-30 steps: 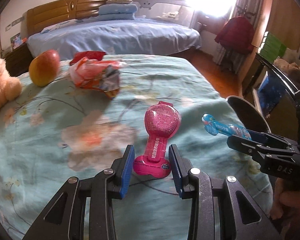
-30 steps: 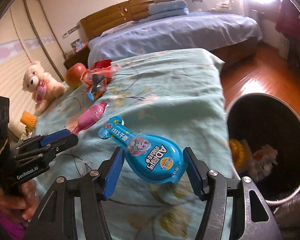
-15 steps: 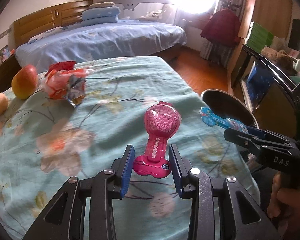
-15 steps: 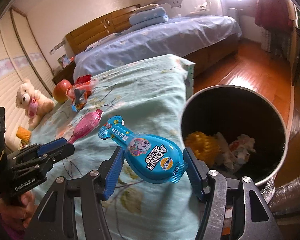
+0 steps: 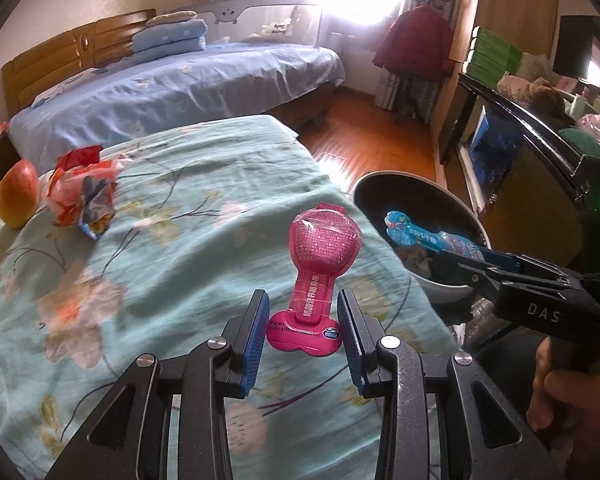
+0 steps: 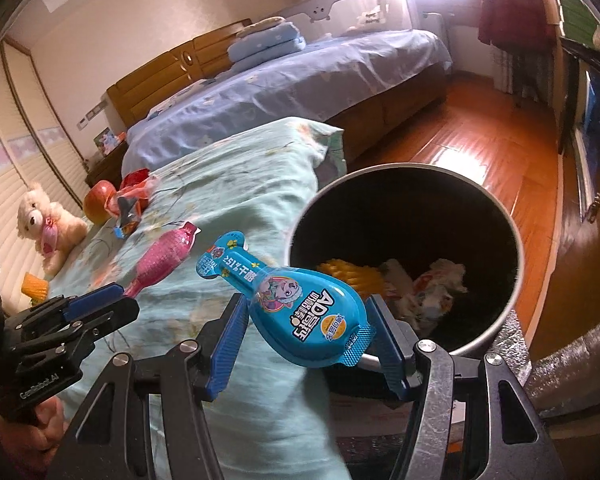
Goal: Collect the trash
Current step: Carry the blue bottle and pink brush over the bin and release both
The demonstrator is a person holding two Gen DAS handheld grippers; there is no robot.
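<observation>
Left wrist view had my left claw [image 5: 303, 334] nearest, its blue pads clamped on the flared foot of the pink packet [image 5: 320, 276], which stood up out of the jaws over the floral bedspread [image 5: 172, 248]. My right claw [image 6: 306, 342] gripped the blue packet [image 6: 300, 304] across its wide bulb end, the narrow neck pointing up and away, held just at the near rim of the bin [image 6: 504, 320]. Both packets looked to me like thin moulded plastic shells: light, fairly stiff at the sealed flanges, hollow and easy to dent in the bulb, and slick on the printed film. I judged the flat sealed ends the right place to pinch, since a squeeze on the domed middle would likely make them squirt out.

Beyond the claws, the bin sat on the floor against the bed edge, with yellow and crumpled white rubbish already at the bottom. Farther up the bedspread lay a crumpled red wrapper [image 5: 84, 192], soft and floppy by its look, just beside an apple [image 5: 16, 194]. A teddy bear [image 6: 46, 222] sat farther back by the wall, and a second bed [image 6: 300, 80] with blue sheets stood behind
</observation>
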